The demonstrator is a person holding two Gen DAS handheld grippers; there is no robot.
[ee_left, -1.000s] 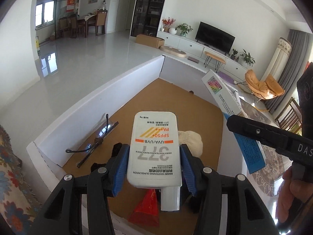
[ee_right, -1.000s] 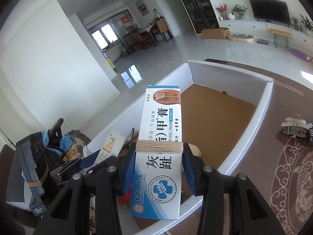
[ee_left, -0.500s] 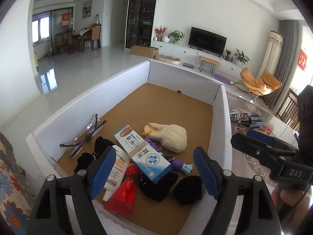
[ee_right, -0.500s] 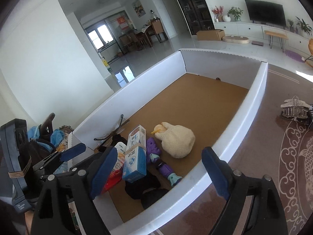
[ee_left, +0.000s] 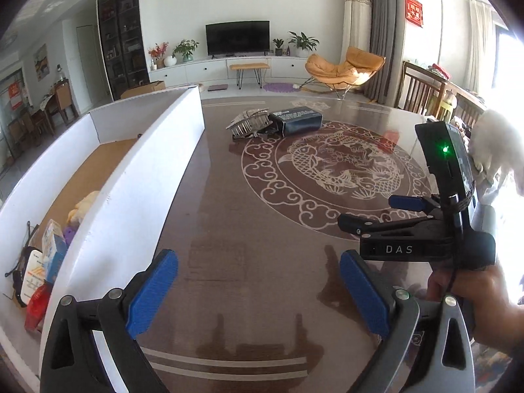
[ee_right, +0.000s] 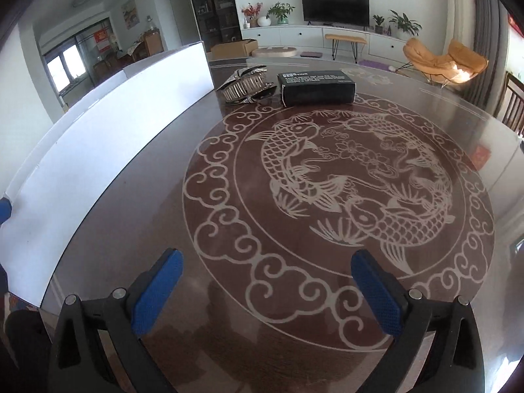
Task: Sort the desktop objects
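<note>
Both grippers' jaws just opened wide, empty — only left wrist view shows box point(ee_left: 137, 177) contents, right gripper point(ee_left: 370, 209).

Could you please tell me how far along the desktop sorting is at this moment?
Done: the sunscreen tube, the ointment carton and other small items already lie in the white box. In hand: nothing; the left gripper and right gripper are both empty, their jaws having just been opening, and both face the table. Left: the black box and the silvery hair clip beside it.

Television point(ee_left: 237, 37) and orange chair point(ee_left: 344, 67) behind table point(ee_left: 262, 229).
</note>
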